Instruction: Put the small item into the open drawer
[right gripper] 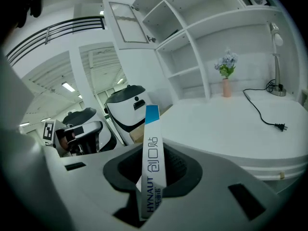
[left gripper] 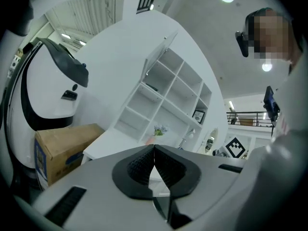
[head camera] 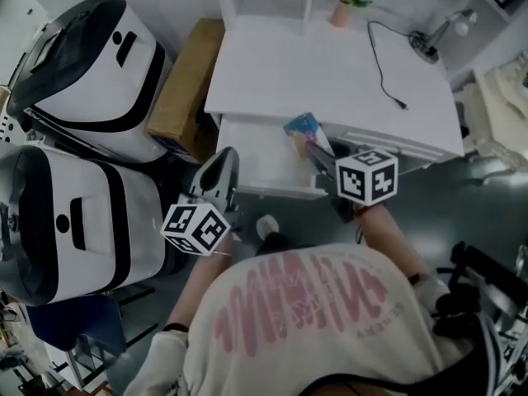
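Nearest the head camera is the person's white T-shirt with a pink print (head camera: 305, 312), and both arms reach forward from it, each holding a grey gripper that carries a cube with black-and-white square markers. On the right, the right gripper (head camera: 313, 145) is clamped on a small flat white-and-blue carton with printed lettering (head camera: 300, 126). In the right gripper view the carton stands on edge between the ribbed black pads, its blue end sticking up past them. From the head view, it hangs over the far right corner of the open white drawer (head camera: 264, 167), at the front edge of the white tabletop (head camera: 330, 73); whether it touches the drawer cannot be told. The left gripper (head camera: 224, 159) is by the drawer's left front corner with its jaws closed together and nothing between them. On the tabletop lie a black power cable (head camera: 384, 68), a pink vase of pale flowers (head camera: 343, 11) and a small desk lamp (head camera: 437, 38). A brown cardboard box (head camera: 186, 89) stands just beside the desk on the left, next to two large white-and-black machines (head camera: 91, 73).
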`<state>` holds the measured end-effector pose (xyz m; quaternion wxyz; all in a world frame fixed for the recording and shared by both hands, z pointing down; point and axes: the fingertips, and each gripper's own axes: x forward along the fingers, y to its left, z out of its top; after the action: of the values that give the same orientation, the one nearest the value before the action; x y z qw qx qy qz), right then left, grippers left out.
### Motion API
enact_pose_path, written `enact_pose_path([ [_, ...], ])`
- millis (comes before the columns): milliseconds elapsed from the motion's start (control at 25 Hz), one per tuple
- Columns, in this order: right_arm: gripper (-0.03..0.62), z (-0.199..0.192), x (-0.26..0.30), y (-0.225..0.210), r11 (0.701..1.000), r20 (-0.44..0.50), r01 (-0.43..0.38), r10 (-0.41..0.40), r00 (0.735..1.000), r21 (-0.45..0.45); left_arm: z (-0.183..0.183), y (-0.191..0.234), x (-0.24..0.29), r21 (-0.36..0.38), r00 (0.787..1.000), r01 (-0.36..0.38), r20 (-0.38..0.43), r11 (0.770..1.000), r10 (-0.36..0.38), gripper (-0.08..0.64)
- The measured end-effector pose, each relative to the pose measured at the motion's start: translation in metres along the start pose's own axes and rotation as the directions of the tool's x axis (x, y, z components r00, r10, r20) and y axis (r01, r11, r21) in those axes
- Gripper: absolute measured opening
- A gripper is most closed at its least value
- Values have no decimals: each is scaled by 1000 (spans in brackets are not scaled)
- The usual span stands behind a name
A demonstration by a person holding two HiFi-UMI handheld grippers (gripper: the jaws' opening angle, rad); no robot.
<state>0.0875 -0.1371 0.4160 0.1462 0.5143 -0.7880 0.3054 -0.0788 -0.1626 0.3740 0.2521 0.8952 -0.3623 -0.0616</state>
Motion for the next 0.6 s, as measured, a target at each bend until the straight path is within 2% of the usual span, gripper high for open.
enact_pose_path([
  [200,89,16,40,-4,1000,-34,-16,16,999,-13,4,35,25,-27,999,-13,-40,1000,12,29],
  [440,89,-9,83,-5,997,-139,-65,59,988,-33,-22,75,31,-40,987,-74,-146,996,67,29],
  [600,89,-28,108,-5,996,-211,-75,63,976,-48,-40,101,26,-15,972,-123,-201,992,117,29],
])
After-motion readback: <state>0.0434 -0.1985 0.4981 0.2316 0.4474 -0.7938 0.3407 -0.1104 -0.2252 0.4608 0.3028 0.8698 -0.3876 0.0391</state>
